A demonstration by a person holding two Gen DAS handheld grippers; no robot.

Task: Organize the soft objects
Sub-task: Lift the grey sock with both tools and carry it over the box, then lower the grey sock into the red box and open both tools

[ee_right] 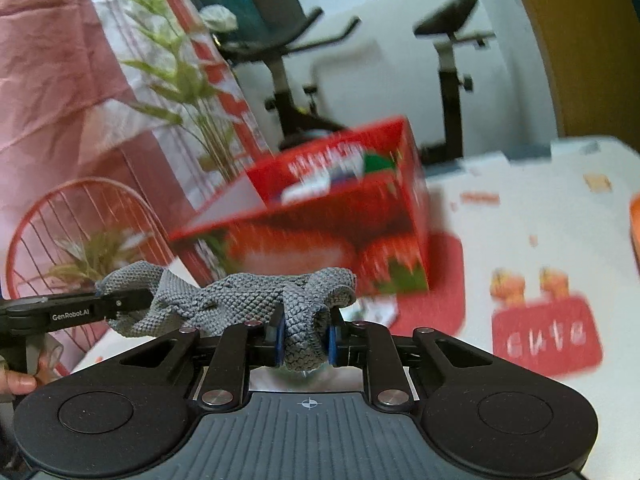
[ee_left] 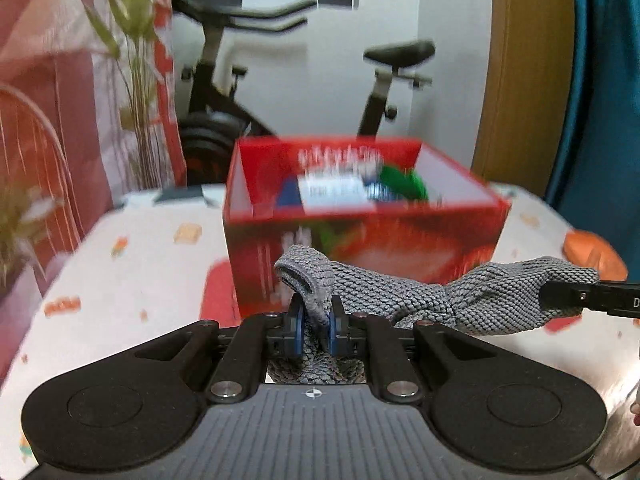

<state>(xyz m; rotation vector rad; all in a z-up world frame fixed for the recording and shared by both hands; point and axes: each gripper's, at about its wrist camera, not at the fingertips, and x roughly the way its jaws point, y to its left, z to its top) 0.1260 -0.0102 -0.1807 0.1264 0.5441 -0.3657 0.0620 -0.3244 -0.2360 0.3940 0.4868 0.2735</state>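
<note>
A grey knitted cloth (ee_left: 400, 292) hangs stretched between my two grippers above the table. My left gripper (ee_left: 314, 320) is shut on one end of it. My right gripper (ee_right: 306, 338) is shut on the other end (ee_right: 260, 300). Each gripper shows in the other's view: the right one (ee_left: 560, 296) at the right edge, the left one (ee_right: 128, 300) at the left. Beyond the cloth stands an open red box (ee_left: 460, 236) with strawberry print (ee_right: 320, 236), holding blue, white and green items (ee_left: 404, 184).
The table has a white cloth with red and orange prints (ee_right: 552, 336). An orange object (ee_left: 592, 252) lies at the right. An exercise bike (ee_left: 224, 92), a potted plant (ee_right: 188, 80) and a red wire chair (ee_right: 80, 224) stand behind and left.
</note>
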